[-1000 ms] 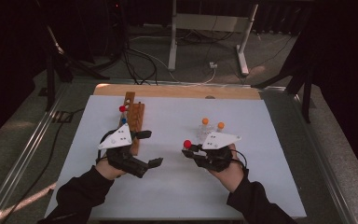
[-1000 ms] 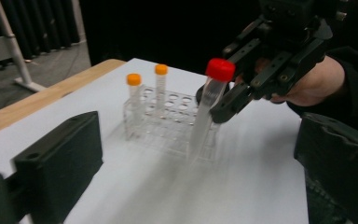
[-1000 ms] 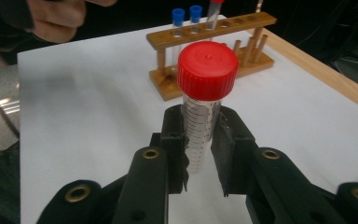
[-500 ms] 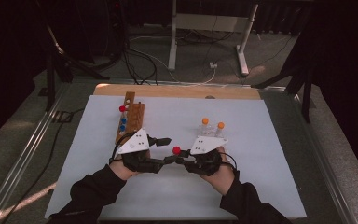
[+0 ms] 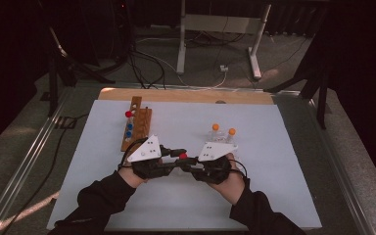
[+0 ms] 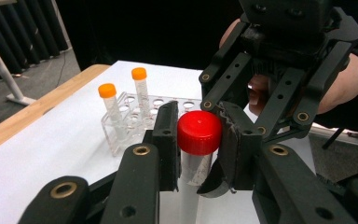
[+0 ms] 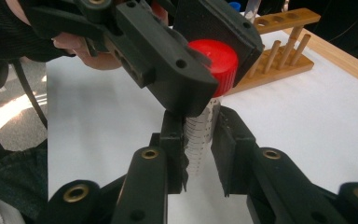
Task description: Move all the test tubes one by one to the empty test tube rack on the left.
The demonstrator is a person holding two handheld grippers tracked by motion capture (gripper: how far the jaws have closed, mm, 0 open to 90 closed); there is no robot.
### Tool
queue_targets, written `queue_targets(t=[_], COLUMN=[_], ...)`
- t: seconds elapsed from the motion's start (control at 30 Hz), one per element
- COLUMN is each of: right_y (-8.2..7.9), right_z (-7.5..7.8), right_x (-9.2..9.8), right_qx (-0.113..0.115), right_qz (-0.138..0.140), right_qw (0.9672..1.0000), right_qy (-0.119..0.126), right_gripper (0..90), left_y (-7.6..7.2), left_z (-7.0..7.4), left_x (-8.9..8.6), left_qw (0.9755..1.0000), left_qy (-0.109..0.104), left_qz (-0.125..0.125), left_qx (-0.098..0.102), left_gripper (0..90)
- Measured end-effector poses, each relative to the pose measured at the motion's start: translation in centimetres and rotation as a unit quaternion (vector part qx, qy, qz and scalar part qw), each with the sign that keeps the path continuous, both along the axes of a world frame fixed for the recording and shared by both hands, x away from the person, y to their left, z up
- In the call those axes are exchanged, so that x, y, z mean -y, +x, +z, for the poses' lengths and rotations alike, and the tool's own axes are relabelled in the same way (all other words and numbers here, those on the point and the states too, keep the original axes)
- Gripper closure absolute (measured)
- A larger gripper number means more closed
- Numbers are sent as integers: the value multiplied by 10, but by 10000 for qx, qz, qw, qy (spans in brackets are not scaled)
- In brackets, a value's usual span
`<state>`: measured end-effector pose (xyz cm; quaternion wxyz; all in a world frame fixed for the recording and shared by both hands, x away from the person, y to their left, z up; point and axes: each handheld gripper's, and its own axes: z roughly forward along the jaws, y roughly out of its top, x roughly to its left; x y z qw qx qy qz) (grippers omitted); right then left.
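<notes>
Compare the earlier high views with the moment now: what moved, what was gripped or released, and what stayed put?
The left gripper swung right, away from the wooden rack, to meet the right gripper. Its jaws have just been closing and now pinch the red cap of the tube, whose clear body the right gripper holds as before. The right hand barely moved. The wooden rack and the clear rack with two orange-capped tubes stayed put.

Red-capped tube (image 7: 205,112) between both tongs (image 7: 198,154)
</notes>
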<state>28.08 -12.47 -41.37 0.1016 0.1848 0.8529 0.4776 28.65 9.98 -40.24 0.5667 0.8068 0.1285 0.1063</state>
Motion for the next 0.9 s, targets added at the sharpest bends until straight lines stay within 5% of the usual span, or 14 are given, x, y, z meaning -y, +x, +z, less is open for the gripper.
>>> queue_targets(t=[0.3,0.73,0.9], right_y=[-4,-8,-12], right_z=[8,11,13], right_x=[14,34,39], right_qx=[164,202,264], right_qz=[-282,-791,-796], right_qw=[9989,9943,9925], right_qy=[330,692,895], right_gripper=[605,3,0], left_y=[15,44,59], left_z=[20,47,49], left_x=[-17,-55,-70], left_qw=[9994,9942,9905], left_qy=[-143,-162,-133], left_qz=[304,1027,1345], left_qx=[80,269,245], left_gripper=[717,718,717])
